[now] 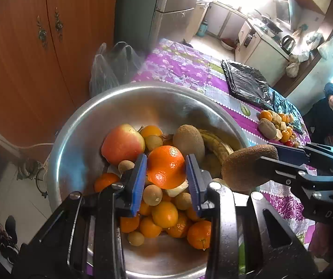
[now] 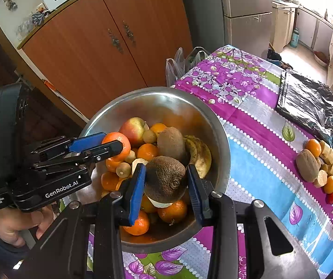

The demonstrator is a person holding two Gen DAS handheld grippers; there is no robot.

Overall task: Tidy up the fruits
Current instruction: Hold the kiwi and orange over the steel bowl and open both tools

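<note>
Hand-held grippers both hang over the steel bowl (image 2: 215, 125), and we find each one loaded. We see the left hand-held gripper (image 1: 166, 174) reaching in level from the bowl's left side, its blue pads (image 1: 138, 181) closed on an orange (image 1: 166, 166) that sits raised above the fruit heap; in the right wrist view a bare hand (image 2: 15, 223) with a dark sleeve grips its handle low at the left. We see the right hand-held gripper (image 2: 165, 183) pointing forward and down over the bowl's near right rim, clamped on a brown kiwi (image 2: 165, 179) held just above the pile. The two held fruits lie near each other, the kiwi to the right of the orange and apart from it. Inside the bowl we note an apple (image 1: 122, 144), a second kiwi (image 2: 172, 143), a banana (image 2: 201, 155), more oranges and small tan fruits. The bowl stands at the corner of a worktop covered with a purple floral cloth (image 2: 248, 107). Well to the right on the cloth lies a row of sorted fruit (image 2: 324, 169), beside black plastic bags (image 2: 310, 100).
</note>
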